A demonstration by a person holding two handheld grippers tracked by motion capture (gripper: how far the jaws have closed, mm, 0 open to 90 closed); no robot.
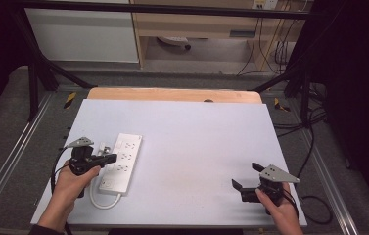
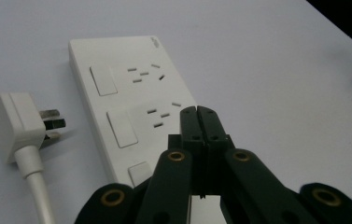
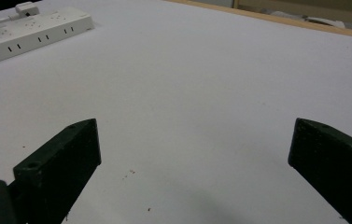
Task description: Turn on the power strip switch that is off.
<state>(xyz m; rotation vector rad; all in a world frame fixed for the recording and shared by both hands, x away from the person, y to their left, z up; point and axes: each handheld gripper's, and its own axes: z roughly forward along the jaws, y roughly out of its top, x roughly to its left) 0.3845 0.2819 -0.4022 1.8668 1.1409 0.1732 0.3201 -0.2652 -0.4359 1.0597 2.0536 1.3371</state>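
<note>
the left tool (image 2: 197, 112) has its jaws pressed together with nothing between them, its tips over the white power strip (image 2: 131, 107) near the worktop's (image 1: 196, 137) left edge. the strip's plug (image 2: 17, 123) lies loose just beside it, prongs pointing at the strip but apart from it. the right tool (image 3: 194, 149) has its jaws spread wide over bare worktop near the right front corner.

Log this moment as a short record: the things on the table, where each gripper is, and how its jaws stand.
surface: pale table
power strip: white power strip, flat, at the table's left
plug: white plug beside the strip, prongs bare, not inserted
left gripper: left gripper jaws shut on nothing, tips over the strip
right gripper: right gripper jaws wide open over bare table, far from the strip
</note>
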